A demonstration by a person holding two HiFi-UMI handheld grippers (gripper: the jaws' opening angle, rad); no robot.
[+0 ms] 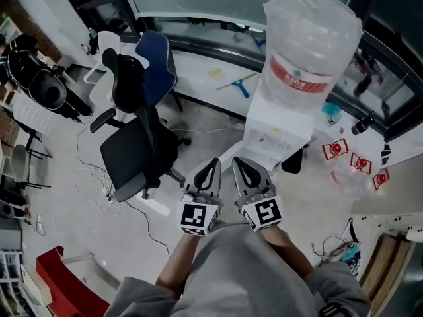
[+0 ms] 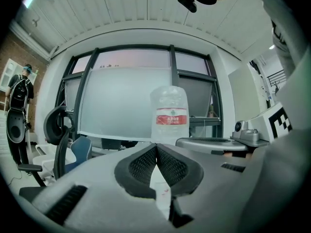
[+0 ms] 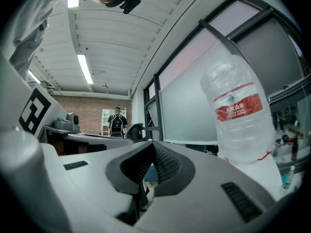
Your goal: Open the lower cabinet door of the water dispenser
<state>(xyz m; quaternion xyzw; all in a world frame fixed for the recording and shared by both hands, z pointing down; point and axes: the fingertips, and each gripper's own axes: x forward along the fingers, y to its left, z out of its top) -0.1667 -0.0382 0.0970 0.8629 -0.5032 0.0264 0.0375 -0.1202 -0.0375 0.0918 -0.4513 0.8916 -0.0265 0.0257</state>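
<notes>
Claws are both closed on nothing, left claw [image 1: 211, 168] beside right claw [image 1: 242, 168], just short of the dispenser [image 1: 274, 134]. Its lower door sits low on the dispenser's front, barely visible from above. It is probably a light, stiff hinged panel, best pulled by its free edge.

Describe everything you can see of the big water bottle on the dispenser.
The water bottle is a large jug of clear plastic, with a red label band bearing white print around its middle. A crinkled transparent film seems to cover its upper end. It stands upright on top of the white dispenser, in front of the window, and touches nothing else. How full it is cannot be told.
</notes>
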